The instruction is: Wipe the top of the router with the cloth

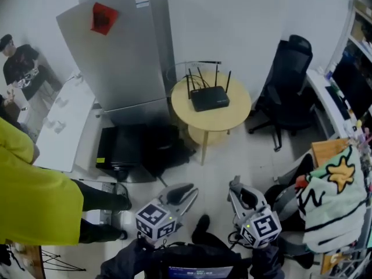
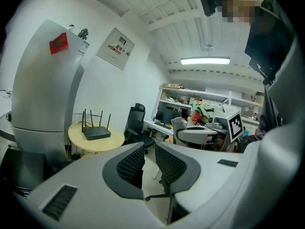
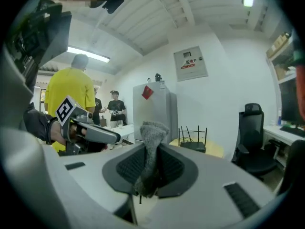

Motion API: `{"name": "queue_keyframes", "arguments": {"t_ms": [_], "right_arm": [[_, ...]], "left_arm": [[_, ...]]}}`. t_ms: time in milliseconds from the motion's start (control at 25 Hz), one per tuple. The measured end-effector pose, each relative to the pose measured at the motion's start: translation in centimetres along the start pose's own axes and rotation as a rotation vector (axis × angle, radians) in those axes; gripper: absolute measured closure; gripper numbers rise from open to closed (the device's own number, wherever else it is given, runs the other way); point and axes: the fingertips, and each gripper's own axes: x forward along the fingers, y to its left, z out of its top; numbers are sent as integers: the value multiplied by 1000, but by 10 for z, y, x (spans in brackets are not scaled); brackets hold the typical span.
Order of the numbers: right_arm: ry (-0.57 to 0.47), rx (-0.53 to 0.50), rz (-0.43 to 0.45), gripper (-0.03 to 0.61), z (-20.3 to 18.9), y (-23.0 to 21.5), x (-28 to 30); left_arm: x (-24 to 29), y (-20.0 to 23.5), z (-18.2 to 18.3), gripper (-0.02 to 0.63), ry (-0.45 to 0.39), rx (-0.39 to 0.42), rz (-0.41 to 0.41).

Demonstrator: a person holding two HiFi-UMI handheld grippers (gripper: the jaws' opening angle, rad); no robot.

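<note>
Though my right hand-held gripper point(image 3: 150, 162) clamps the cloth point(image 3: 153, 133), my left hand-held gripper point(image 2: 149, 162) narrowly agape, empty, the router point(image 1: 210, 98) stands well apart: wiping all remains.

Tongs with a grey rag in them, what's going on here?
A person holds tongs in each hand. The right tongs are shut on a grey cloth, which sticks up between them. The left tongs are a little apart and hold nothing. The black router sits on the round yellow table next to the fridge, well away from both tongs, so no wiping has begun.
</note>
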Motion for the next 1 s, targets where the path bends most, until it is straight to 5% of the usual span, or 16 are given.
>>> {"name": "queue_keyframes", "arguments": {"t_ms": [600, 1000], "right_arm": [[-14, 54, 13, 497, 45, -133, 133], [52, 65, -16, 497, 56, -206, 273]], "left_arm": [[127, 118, 77, 554, 14, -12, 62], [208, 245, 119, 554, 35, -15, 7]]}}
